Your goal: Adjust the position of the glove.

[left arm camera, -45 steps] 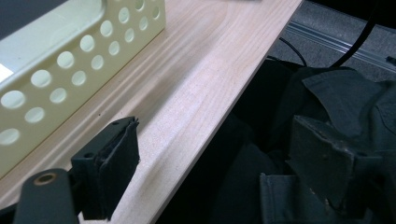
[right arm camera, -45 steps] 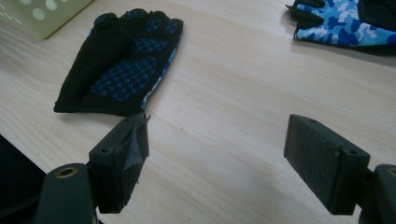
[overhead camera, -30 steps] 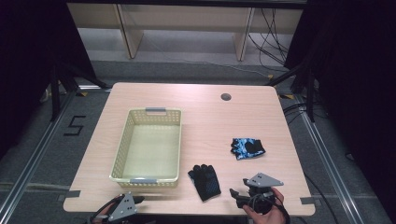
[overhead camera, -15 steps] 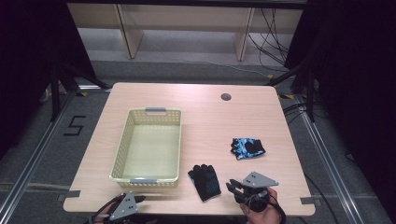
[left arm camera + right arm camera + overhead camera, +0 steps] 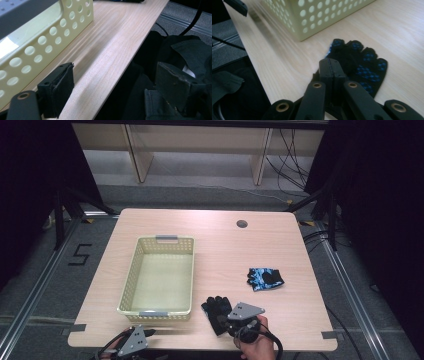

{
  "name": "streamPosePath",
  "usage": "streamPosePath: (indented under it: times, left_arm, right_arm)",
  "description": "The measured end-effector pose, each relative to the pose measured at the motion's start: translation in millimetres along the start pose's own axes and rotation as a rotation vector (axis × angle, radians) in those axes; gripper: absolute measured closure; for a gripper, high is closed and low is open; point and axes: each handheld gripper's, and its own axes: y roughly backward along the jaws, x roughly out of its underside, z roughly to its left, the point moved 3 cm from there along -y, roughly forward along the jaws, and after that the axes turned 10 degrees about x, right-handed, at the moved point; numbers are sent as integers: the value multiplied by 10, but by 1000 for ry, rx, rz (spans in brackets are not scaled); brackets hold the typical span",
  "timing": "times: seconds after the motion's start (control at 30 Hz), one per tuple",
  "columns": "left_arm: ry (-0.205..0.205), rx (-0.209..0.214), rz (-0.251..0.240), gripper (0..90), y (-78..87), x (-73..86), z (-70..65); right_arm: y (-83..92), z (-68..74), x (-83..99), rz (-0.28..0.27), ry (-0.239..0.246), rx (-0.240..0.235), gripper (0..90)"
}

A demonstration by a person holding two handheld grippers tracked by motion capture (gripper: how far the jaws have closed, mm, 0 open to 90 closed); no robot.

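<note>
A black glove [image 5: 216,310] with blue dots [image 5: 364,70] lies flat near the table's front edge, just right of the basket. My right gripper [image 5: 226,320] has just been closing. Its jaws [image 5: 332,65] are now pressed together over the glove's cuff end, and no fold of cloth shows between them. A hand holds it at the table's edge. My left gripper [image 5: 149,334] hangs open at the front edge below the basket, its two pads [image 5: 58,85] wide apart with nothing between them. A blue patterned glove [image 5: 265,278] lies farther right.
A pale yellow perforated basket [image 5: 162,240] stands left of centre, its corner [image 5: 302,35] close to the black glove and its wall [image 5: 37,47] beside my left gripper. A cable hole [image 5: 242,224] sits at the back of the wooden table. Dark cloth [image 5: 175,50] hangs below the table's edge.
My right gripper slid left along the front edge from beside the black glove onto its cuff end, and its jaws went from open to together. The left gripper and both gloves kept still.
</note>
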Motion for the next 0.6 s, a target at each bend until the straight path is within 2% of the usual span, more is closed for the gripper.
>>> streamPosePath:
  times: [0.07, 0.1, 0.13, 0.2, 0.23, 0.3, 0.37, 0.43, 0.5, 0.53, 0.57, 0.6]
  left_arm:
    - [13, 10, -15, 154, -13, 1, -14]
    - [-3, 5, -9, 154, -2, -3, -7]
    - [-11, 1, -12, 154, 1, -5, -5]
    - [4, 3, -5, 154, -3, -3, -3]
    - [-12, -6, 15, 154, 14, -1, 12]
    - [-19, -1, 28, 154, 21, 2, 20]
    - [4, 3, -5, 154, -4, -8, -3]
    - [-9, -6, 6, 154, -6, -7, 6]
    - [-1, -2, -5, 155, -4, -6, -5]
    - [2, 0, -6, 154, -3, -6, -7]
    - [-1, 8, 5, 154, -2, -7, 0]
    - [-1, -6, -9, 154, -13, -12, 1]
  right_arm:
    - [-41, 38, -6, 17, 11, -13, 900]
    - [-87, 63, -12, 25, 33, -27, 900]
    - [-87, 63, -12, 25, 33, -27, 900]
    - [-114, 83, -15, 32, 31, -30, 900]
    - [-128, 103, -13, 40, 17, -30, 900]
    - [-170, 125, -14, 50, 33, -43, 900]
    - [-216, 145, -9, 62, 44, -58, 900]
    - [-263, 171, 7, 65, 42, -55, 900]
    - [-280, 193, 28, 89, 35, -69, 900]
    - [-282, 180, 33, 96, 56, -79, 900]
    - [-289, 175, 40, 95, 58, -81, 900]
    - [-274, 165, 61, 103, 43, -65, 900]
